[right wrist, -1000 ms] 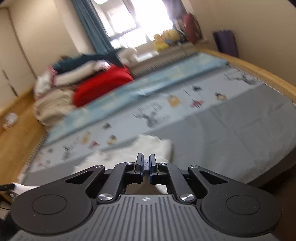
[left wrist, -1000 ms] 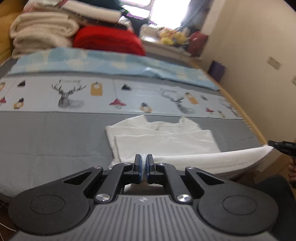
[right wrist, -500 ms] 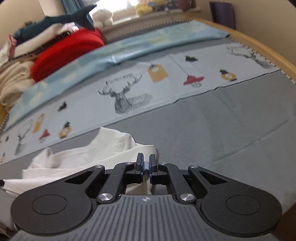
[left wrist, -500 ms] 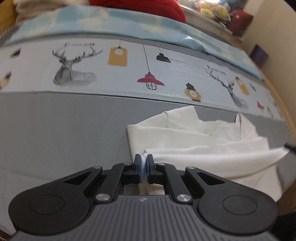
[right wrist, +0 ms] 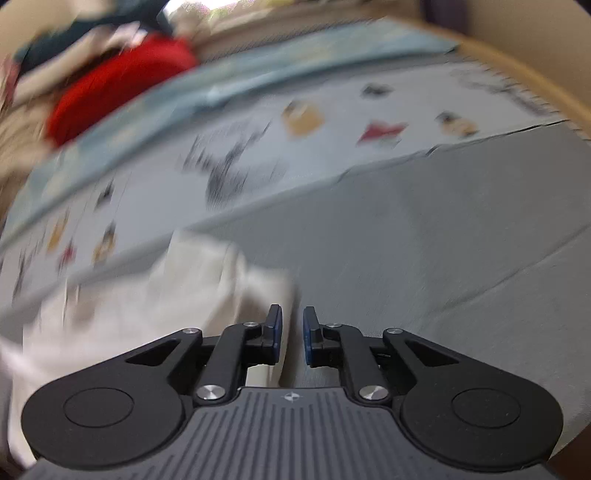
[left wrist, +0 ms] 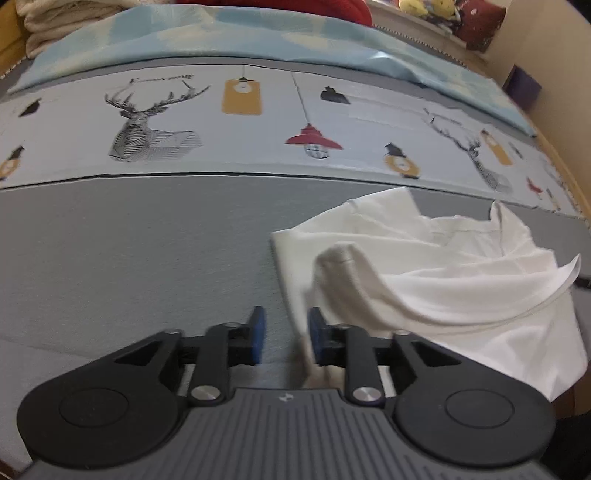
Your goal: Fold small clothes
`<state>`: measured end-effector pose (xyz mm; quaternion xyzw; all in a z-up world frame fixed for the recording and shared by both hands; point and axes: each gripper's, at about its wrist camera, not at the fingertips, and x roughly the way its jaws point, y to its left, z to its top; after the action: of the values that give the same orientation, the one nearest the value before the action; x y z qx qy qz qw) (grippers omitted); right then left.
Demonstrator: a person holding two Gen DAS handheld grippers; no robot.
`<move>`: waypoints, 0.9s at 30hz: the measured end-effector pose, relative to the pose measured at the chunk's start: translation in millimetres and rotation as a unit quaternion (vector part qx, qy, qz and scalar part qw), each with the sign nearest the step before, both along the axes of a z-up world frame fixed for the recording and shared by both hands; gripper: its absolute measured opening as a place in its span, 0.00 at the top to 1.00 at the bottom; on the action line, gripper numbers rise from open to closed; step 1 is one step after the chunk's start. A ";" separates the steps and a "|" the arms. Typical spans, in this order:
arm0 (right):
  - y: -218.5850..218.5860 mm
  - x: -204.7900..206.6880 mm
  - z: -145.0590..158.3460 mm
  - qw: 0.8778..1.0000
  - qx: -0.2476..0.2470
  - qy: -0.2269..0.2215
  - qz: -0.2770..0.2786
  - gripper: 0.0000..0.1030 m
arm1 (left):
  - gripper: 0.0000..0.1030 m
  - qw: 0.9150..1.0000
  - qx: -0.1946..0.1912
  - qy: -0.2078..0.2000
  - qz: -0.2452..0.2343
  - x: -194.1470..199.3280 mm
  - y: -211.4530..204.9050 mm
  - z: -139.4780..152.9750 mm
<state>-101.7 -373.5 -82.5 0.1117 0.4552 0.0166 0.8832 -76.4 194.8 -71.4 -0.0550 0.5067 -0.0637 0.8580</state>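
Observation:
A small white garment (left wrist: 443, 288) lies crumpled and partly folded on the grey bed cover (left wrist: 129, 258). Its upper flap (left wrist: 343, 262) is blurred and loose, just beyond my left gripper (left wrist: 286, 334). That gripper's jaws are opening. The garment's left edge runs by the right blue pad (left wrist: 314, 332), and nothing is pinched. In the blurred right wrist view the garment (right wrist: 166, 295) lies to the left. My right gripper (right wrist: 292, 332) is at its right edge with the jaws opening a little. A strip of cloth shows in the gap, not pressed.
Beyond the grey cover lies a pale sheet printed with a deer (left wrist: 147, 122) and lamps, then a light blue blanket (left wrist: 258, 33). A red cushion (right wrist: 118, 81) and beige folded towels (left wrist: 55, 18) sit at the back. The wooden bed edge (right wrist: 535, 77) curves along the right.
Both grippers came down and forward onto the bed with the garment's edge pinched. Their jaws have since parted, the left wider, and the cloth has dropped loose over the garment.

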 end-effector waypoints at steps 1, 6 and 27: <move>6.4 -0.3 -1.6 1.000 -0.015 0.002 0.017 0.86 | 0.66 1.000 -0.005 0.007 0.000 3.5 -3.6 -3.1; 26.3 12.0 -8.5 0.997 -0.048 -0.001 0.053 0.58 | 0.62 1.000 0.002 0.002 -0.003 23.6 -24.2 -9.0; 26.7 59.2 12.8 0.993 -0.015 -0.110 -0.032 0.95 | 0.96 0.996 0.016 -0.083 0.015 55.8 -26.6 2.4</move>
<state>-42.5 -346.8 -69.7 0.1104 0.3519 -0.0058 0.9295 -20.5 168.1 -69.1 -0.0431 0.4340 -0.0471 0.8987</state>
